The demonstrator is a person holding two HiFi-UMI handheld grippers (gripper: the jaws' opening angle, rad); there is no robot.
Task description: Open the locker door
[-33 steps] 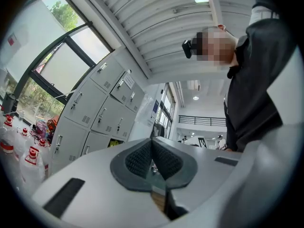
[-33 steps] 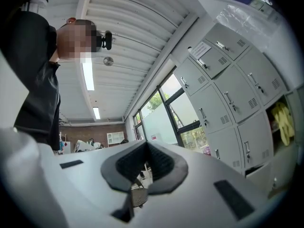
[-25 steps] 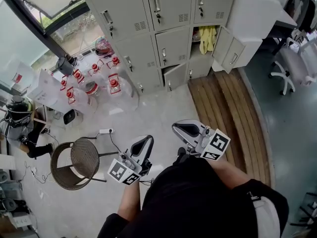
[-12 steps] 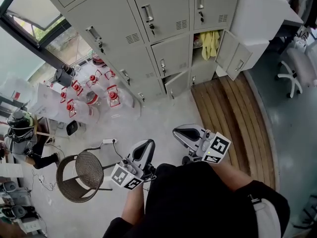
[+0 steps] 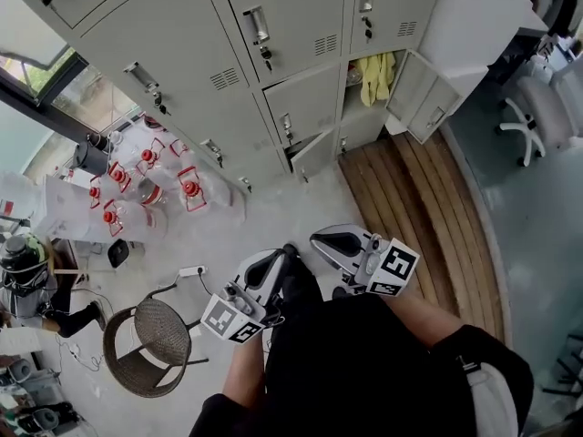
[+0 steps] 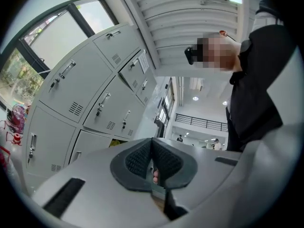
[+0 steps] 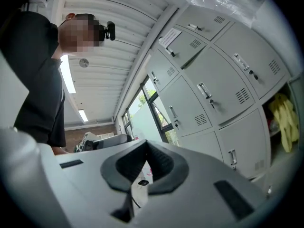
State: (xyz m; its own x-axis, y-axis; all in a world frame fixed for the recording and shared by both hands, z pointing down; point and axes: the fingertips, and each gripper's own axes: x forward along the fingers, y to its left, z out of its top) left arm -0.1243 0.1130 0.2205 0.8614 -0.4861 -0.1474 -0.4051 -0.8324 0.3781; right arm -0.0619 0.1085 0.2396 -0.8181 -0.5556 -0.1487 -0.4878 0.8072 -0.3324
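A bank of grey metal lockers (image 5: 291, 25) fills the top of the head view, most doors closed with upright handles (image 5: 257, 24). One lower right door (image 5: 414, 85) stands wide open on a compartment holding a yellow cloth (image 5: 375, 66). A small bottom door (image 5: 312, 153) is ajar. My left gripper (image 5: 271, 260) and right gripper (image 5: 321, 238) are held side by side over the floor, well short of the lockers, both shut and empty. In the left gripper view the left gripper (image 6: 152, 141) points up at the locker fronts (image 6: 95, 94). The right gripper (image 7: 146, 144) does likewise toward the lockers (image 7: 209, 94).
Water jugs with red caps (image 5: 146, 167) stand by the window at the left. A wicker chair (image 5: 150, 335) and a power strip (image 5: 191, 269) are on the floor at my left. Wooden decking (image 5: 410, 208) runs along the right, with an office chair (image 5: 533, 121) beyond it.
The lockers have come nearer and larger in the head view as the person walks toward them. Both grippers stay shut in front of the body.
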